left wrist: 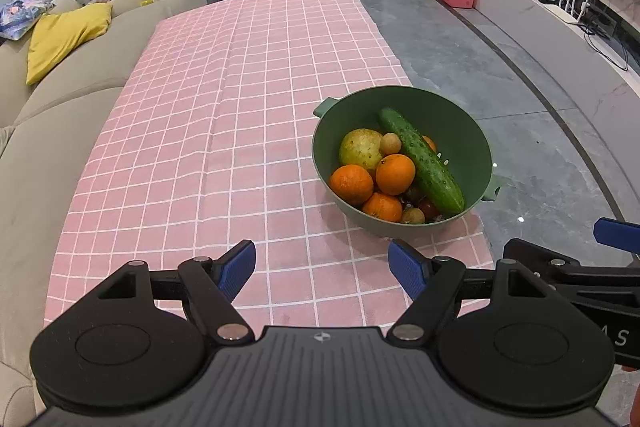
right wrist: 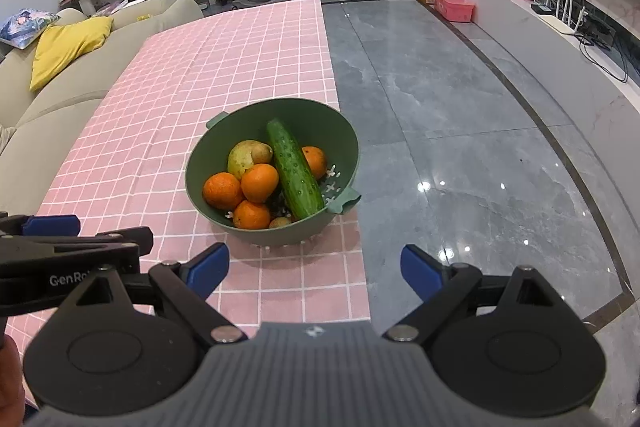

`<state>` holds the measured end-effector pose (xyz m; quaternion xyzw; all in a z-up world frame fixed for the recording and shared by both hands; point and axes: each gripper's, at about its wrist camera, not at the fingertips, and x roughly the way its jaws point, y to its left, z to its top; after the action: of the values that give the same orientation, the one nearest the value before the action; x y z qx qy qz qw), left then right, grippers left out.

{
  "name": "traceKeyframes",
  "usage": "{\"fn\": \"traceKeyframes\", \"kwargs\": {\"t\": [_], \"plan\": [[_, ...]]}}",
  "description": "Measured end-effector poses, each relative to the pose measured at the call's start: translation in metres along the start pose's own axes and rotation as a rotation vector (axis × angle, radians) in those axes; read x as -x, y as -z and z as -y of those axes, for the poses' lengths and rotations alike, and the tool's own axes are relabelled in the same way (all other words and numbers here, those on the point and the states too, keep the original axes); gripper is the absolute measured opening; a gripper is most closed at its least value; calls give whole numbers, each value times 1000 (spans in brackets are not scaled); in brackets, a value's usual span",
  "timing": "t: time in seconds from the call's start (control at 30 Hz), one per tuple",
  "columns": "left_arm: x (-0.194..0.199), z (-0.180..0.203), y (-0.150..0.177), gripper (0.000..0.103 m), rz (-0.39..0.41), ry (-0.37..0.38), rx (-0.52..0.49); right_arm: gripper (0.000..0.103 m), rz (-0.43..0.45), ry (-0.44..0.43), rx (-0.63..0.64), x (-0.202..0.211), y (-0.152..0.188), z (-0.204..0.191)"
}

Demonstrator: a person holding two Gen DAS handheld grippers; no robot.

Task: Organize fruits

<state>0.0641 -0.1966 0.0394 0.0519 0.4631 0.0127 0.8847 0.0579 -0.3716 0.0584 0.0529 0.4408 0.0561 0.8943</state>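
Left hand-held gripper [left wrist: 322, 269] and right hand-held gripper [right wrist: 315, 269]: jaws apart, nothing between them, low over pink-checked worktop [left wrist: 192, 131]. Beyond: green colander bowl [right wrist: 240, 227] near the cloth's right edge, holding oranges [right wrist: 260, 183], pear [left wrist: 360, 147], cucumber [right wrist: 294, 175].

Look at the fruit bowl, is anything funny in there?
Yes. A long cucumber lies slanted across the oranges and a pear in the green bowl. It is a vegetable among fruit. Nothing is spilled or broken.
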Motion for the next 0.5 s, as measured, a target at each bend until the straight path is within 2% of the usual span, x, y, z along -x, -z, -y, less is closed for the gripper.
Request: {"fn": "traceKeyframes", "kwargs": {"t": [0.5], "plan": [[-1, -2, -1, 89, 1, 9, 10, 89, 2, -3, -3, -1, 1, 0]]}}
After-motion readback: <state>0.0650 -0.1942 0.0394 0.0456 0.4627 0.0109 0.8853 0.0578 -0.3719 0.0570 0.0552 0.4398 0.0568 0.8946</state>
